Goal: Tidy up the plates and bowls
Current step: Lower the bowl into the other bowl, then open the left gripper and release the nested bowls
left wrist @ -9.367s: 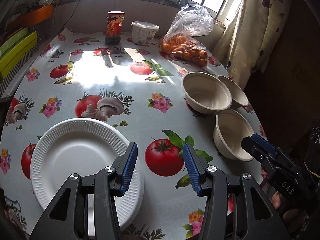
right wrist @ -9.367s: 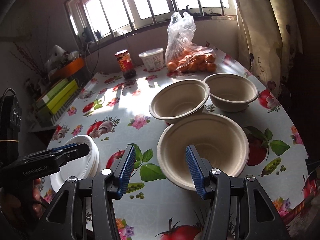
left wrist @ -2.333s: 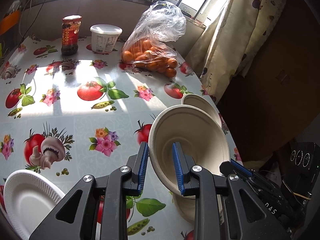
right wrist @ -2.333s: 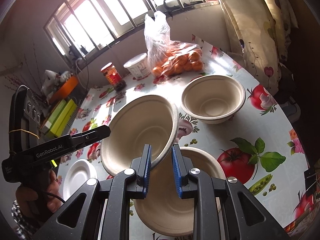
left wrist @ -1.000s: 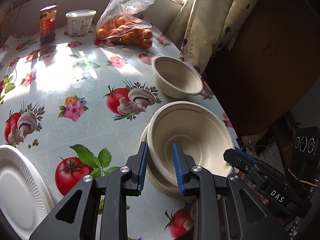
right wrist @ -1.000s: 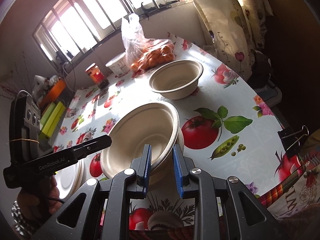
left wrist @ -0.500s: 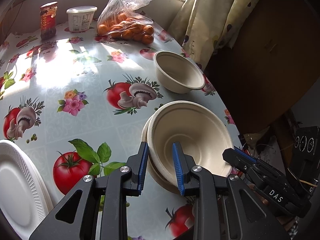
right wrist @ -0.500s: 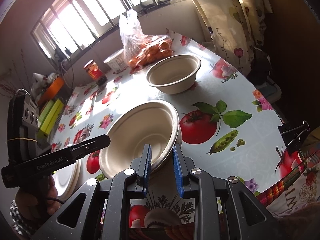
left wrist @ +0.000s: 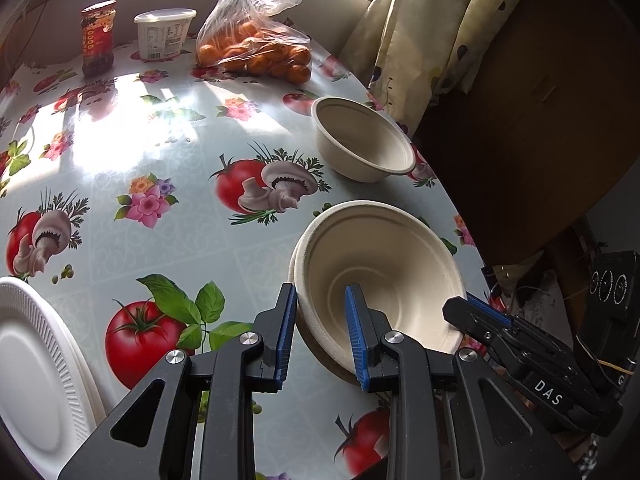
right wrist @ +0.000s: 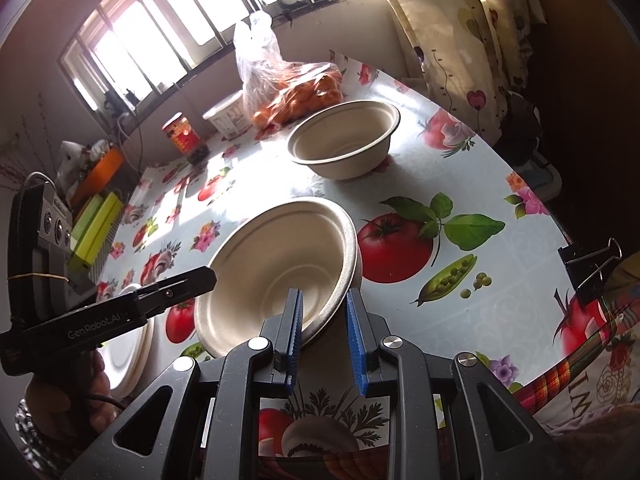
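Tomato-print tablecloth [left wrist: 168, 152] bears nested bowls [left wrist: 380, 264], seemingly pinched by "GenRobot.AI" left claw [left wrist: 318, 332] and "DAS" right claw [right wrist: 322, 328].

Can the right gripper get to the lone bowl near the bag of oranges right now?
Probably not yet: the right gripper is shut on the rim of the top stacked bowl. Once released, bare table leads to the lone bowl.
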The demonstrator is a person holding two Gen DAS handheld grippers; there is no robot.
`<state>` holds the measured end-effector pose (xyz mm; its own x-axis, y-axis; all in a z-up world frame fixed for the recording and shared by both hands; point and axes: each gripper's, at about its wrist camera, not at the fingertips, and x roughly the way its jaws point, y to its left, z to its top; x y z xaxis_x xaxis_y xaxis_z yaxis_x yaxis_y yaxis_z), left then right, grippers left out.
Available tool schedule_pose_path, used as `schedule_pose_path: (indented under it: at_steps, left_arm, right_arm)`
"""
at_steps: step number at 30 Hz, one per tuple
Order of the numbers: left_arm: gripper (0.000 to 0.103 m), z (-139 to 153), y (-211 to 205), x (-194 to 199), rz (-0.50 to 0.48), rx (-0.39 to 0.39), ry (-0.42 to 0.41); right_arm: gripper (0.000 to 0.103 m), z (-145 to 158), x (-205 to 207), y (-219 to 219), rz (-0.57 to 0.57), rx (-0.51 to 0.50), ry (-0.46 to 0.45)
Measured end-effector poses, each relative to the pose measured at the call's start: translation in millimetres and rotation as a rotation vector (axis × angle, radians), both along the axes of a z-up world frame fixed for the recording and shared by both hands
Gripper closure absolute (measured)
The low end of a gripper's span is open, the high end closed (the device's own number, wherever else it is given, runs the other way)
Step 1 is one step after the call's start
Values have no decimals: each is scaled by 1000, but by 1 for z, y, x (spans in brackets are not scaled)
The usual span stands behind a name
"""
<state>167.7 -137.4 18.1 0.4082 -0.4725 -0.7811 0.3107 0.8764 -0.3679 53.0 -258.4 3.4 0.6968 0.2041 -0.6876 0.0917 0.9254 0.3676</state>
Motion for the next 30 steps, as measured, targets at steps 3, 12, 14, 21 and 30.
schedule_pose_path:
  at_steps: [3, 12, 14, 21, 30]
  left_arm:
    - [77, -1, 0, 0, 0, 0, 1]
    - [77, -1, -1, -2, 0, 6, -5]
    - [77, -1, -1, -2, 0, 11, -10]
    - [77, -1, -2, -3, -3, 17, -15]
    - [77, -2, -2, -2, -5, 23, -17]
  right_arm:
    - [81, -1, 0, 0, -1, -2, 1]
    - [81, 0, 0, 2, -2, -4, 2]
    - [81, 0, 0, 2, -2, -6, 1]
    - [81, 0, 1, 4, 0, -7, 2]
    - [81, 1, 1, 6, 0, -13, 1]
